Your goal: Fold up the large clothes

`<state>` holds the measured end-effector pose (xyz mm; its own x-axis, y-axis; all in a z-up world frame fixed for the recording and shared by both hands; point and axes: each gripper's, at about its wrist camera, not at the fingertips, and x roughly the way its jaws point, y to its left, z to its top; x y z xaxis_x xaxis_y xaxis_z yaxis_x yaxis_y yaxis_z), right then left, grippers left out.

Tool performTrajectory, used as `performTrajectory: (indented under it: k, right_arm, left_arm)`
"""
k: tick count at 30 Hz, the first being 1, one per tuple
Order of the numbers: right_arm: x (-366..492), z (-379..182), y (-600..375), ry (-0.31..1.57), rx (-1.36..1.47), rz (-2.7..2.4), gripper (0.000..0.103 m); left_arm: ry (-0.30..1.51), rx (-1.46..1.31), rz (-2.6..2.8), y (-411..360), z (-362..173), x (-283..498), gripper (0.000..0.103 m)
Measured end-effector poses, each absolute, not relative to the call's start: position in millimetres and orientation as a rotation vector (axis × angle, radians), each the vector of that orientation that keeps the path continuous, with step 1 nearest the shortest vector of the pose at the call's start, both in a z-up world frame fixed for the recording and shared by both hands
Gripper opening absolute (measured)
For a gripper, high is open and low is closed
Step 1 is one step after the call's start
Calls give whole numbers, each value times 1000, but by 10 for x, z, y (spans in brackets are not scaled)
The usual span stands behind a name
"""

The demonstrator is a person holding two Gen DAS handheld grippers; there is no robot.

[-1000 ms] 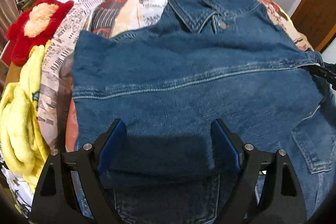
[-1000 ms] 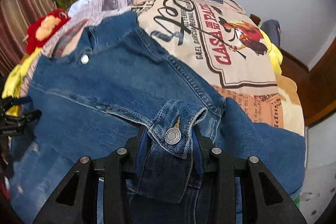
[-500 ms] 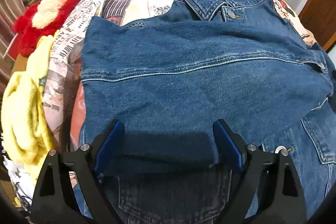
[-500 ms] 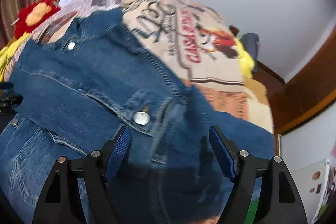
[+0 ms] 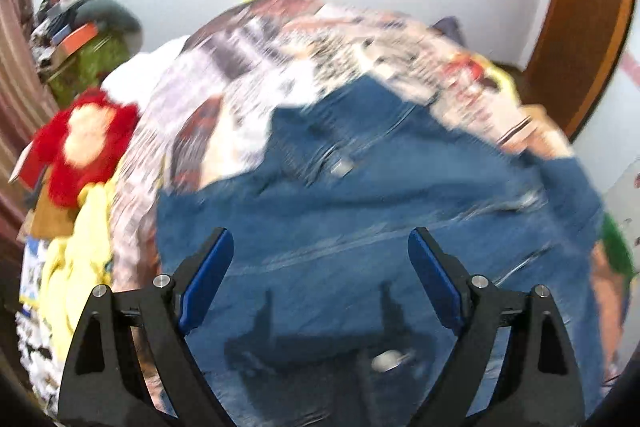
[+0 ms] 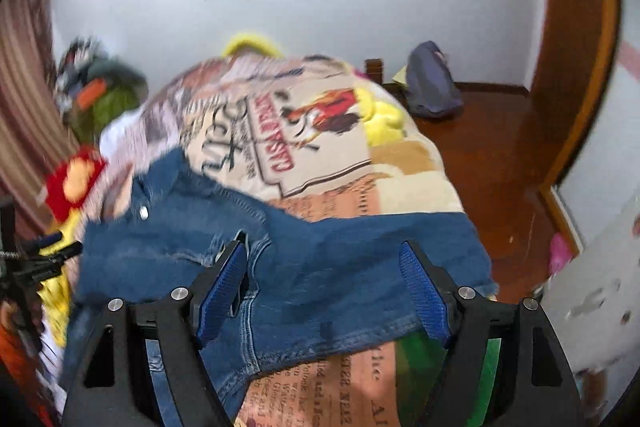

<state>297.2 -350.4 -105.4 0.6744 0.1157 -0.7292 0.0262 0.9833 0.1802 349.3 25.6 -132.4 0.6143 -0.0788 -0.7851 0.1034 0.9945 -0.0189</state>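
1. Fingers of the left gripper (image 5: pixel 320 279), black with blue pads, stand spread wide at the bottom of the left wrist view; nothing is held between them.
2. Fingers of the right gripper (image 6: pixel 322 291), same build, stand equally wide apart at the bottom of the right wrist view, with nothing clamped.
3. Blue denim jacket with metal snap buttons (image 5: pixel 360 211): fills the centre and lower half of the left wrist view, directly beyond and beneath the open left fingers. Whether the pads touch the cloth cannot be determined; the view is motion-blurred.
4. In the right wrist view the jacket (image 6: pixel 320 255) spans the middle from left to right, behind both pads. One denim portion runs toward the right of the frame, its lower edge lying below the finger gap.
5. Jacket support: a bed covered by a newspaper-and-poster print blanket (image 6: pixel 320 147).
6. Left of frame: a red plush toy (image 5: pixel 84 147) above a yellow fleece cloth (image 5: pixel 76 267), both beside the jacket's left edge.
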Motion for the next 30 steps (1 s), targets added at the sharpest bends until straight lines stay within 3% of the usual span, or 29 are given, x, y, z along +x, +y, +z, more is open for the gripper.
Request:
performTrajectory:
  k: [7, 18, 30]
  right_arm:
    - [2731, -1187, -4235, 832, 361, -79, 86]
    - [2835, -2311, -5137, 1042, 811, -187, 86]
    - [3312, -2952, -5358, 1074, 947, -267, 84]
  left_arm:
    - [872, 71, -226, -353, -1221, 3721, 94]
    - [1008, 111, -373, -1172, -1741, 3935, 94]
    - [1115, 86, -401, -1402, -2168, 4112, 94]
